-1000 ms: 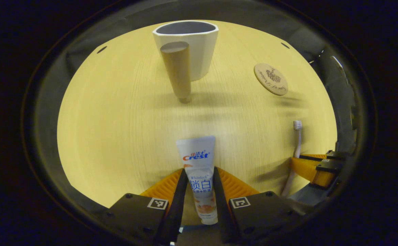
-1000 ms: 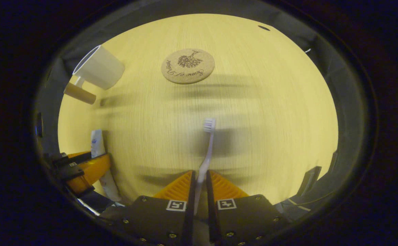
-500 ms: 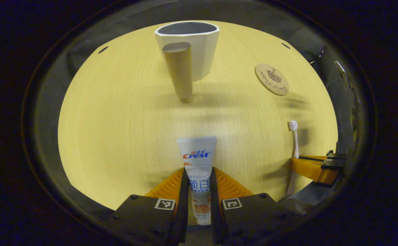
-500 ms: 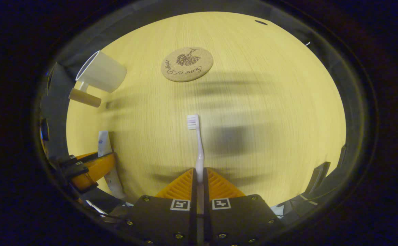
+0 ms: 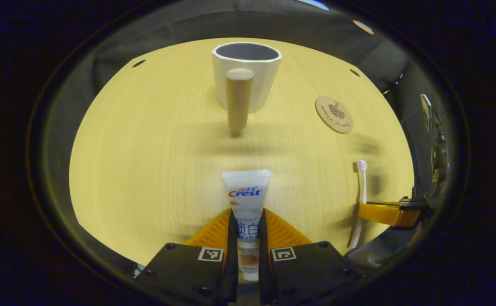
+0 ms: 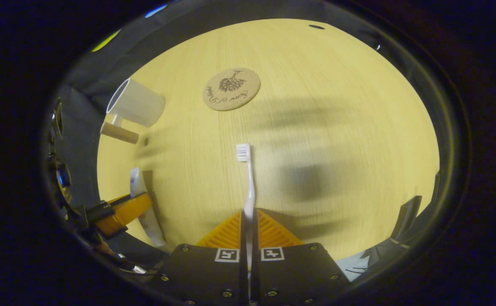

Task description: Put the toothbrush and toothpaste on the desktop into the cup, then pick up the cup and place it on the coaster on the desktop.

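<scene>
Carrying both items toward the cup appears to be the step in hand, neither yet deposited. Bench (image 5: 146, 161): pale wood, bearing cup and coaster. Cup (image 5: 248, 74): white, standing upright at the far side, mouth open, a tan cylindrical handle (image 5: 238, 100) projecting toward the left gripper view; its inside is lying in shadow, contents unreadable. Coaster (image 6: 231, 89): round cork, lying flat and bare, near the cup but apart from it. Left gripper (image 5: 245, 238): fingers closing on the lower half of the toothpaste (image 5: 246, 193), tube pointing straight at the cup; the cap end is sitting hidden between the fingers. Right gripper (image 6: 248, 238): fingers nearly together, pinching the toothbrush (image 6: 248, 187) by its handle, bristles forward; the handle's tail is cut off. Next move, by judgement: raising each item above the rim, tilting it end-down, and releasing inside without tipping the cup.
</scene>
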